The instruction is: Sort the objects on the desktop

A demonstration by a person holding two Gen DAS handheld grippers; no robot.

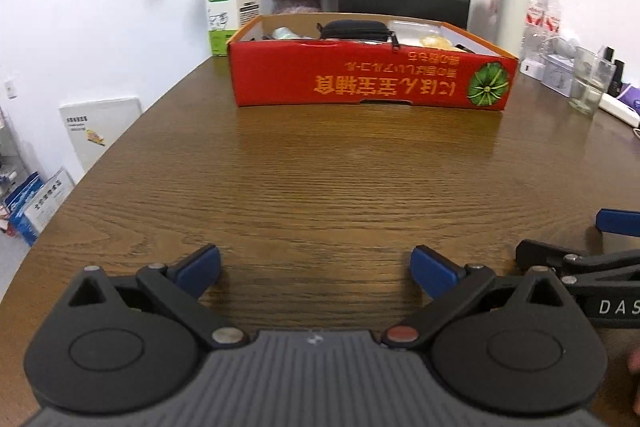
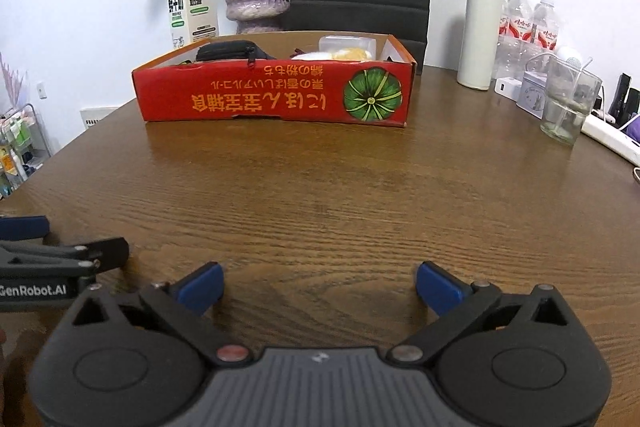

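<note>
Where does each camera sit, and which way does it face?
Left wrist: on the left tool, facing across the brown wooden table to the red cardboard box; its open blue pads show, and the right tool's tip at the right edge.
Right wrist: on the right tool, same heading; the left tool's tip shows at the left edge.
Shared: box, table, white milk carton.

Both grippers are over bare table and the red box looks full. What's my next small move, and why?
Probably ease both back and stop. The left gripper and right gripper are open and empty, the table before them holds nothing loose, and the black pouch and clear container already sit inside the red box.
</note>
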